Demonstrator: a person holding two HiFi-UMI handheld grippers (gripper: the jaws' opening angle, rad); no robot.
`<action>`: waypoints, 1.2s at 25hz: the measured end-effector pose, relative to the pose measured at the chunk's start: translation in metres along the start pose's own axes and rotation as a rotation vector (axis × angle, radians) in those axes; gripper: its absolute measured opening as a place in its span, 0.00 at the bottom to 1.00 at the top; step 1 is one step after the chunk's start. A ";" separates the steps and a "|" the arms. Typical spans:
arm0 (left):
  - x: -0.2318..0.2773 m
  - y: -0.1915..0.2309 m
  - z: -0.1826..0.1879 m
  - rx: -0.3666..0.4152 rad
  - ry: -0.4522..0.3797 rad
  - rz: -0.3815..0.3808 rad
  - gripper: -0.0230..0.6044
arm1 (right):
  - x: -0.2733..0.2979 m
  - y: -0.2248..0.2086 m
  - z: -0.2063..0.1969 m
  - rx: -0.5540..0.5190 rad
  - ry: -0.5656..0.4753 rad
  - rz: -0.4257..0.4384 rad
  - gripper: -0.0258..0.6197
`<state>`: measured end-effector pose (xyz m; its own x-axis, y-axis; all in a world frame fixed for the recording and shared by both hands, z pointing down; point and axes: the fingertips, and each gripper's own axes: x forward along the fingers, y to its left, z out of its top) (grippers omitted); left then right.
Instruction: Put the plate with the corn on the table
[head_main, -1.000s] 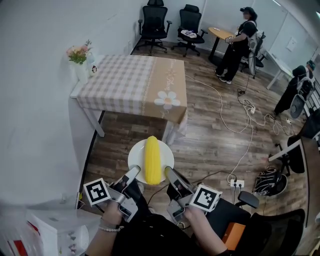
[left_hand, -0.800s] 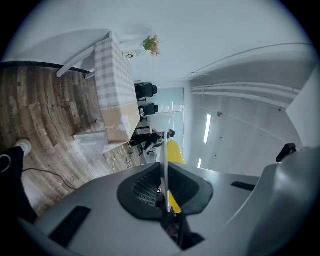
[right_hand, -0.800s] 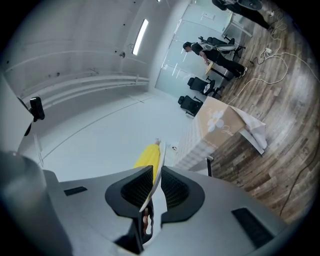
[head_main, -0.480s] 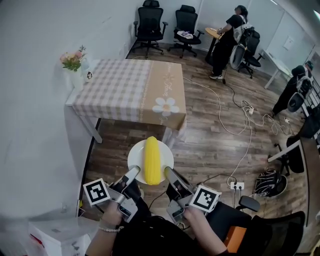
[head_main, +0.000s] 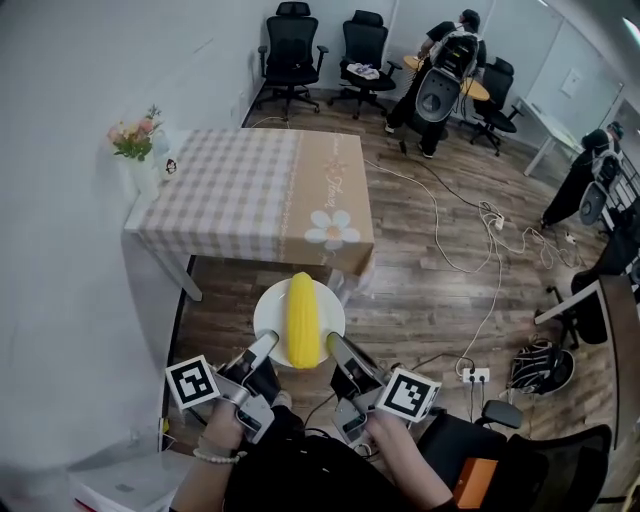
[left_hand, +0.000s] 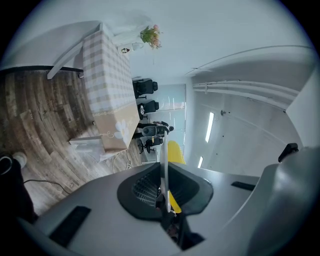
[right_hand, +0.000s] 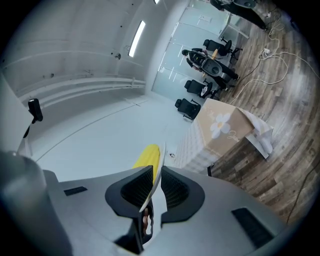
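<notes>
Left gripper (head_main: 264, 347): lower middle of the head view; fingers (left_hand: 142, 187) narrow, pinched on the plate's left rim; the rim shows edge-on between the pads in the left gripper view
Right gripper (head_main: 333, 345): just right of the left one; fingers (right_hand: 175, 189) narrow, clamped on the plate's right rim, which runs edge-on between the pads
Plate (head_main: 266, 312): white, round; held in the air between both grippers at the centre of the frame, over the wooden floor (head_main: 420, 270); just below the desk's near edge in the picture, not on the desk
Corn (head_main: 303, 320): yellow cob lying lengthwise on the plate; its tip points toward the desk
Desk (head_main: 240, 185): upper left of centre, against the white wall; checked cloth with a tan end panel bearing a daisy
Flowers (head_main: 133, 135): in a white vase at the desk's left edge, by the wall
Cable (head_main: 470, 250): white; snakes over the floor right of the desk toward a power strip (head_main: 472, 374) at lower right
Office chairs (head_main: 288, 50): two, black; top of the frame, beyond the desk
Person (head_main: 440, 60): top right, beside another chair
</notes>
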<state>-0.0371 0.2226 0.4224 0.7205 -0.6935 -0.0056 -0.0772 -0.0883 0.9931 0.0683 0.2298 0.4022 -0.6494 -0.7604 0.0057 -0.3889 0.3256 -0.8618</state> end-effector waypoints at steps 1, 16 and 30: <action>0.003 -0.001 0.006 0.000 0.003 -0.002 0.10 | 0.006 0.000 0.003 0.001 -0.004 -0.001 0.16; 0.053 0.013 0.089 -0.006 0.046 -0.012 0.10 | 0.088 -0.023 0.037 -0.013 -0.034 -0.044 0.16; 0.075 0.025 0.145 0.002 0.090 -0.030 0.10 | 0.143 -0.033 0.048 -0.026 -0.072 -0.063 0.16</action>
<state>-0.0845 0.0646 0.4297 0.7813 -0.6236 -0.0248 -0.0559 -0.1094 0.9924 0.0196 0.0829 0.4067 -0.5751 -0.8178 0.0221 -0.4450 0.2900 -0.8472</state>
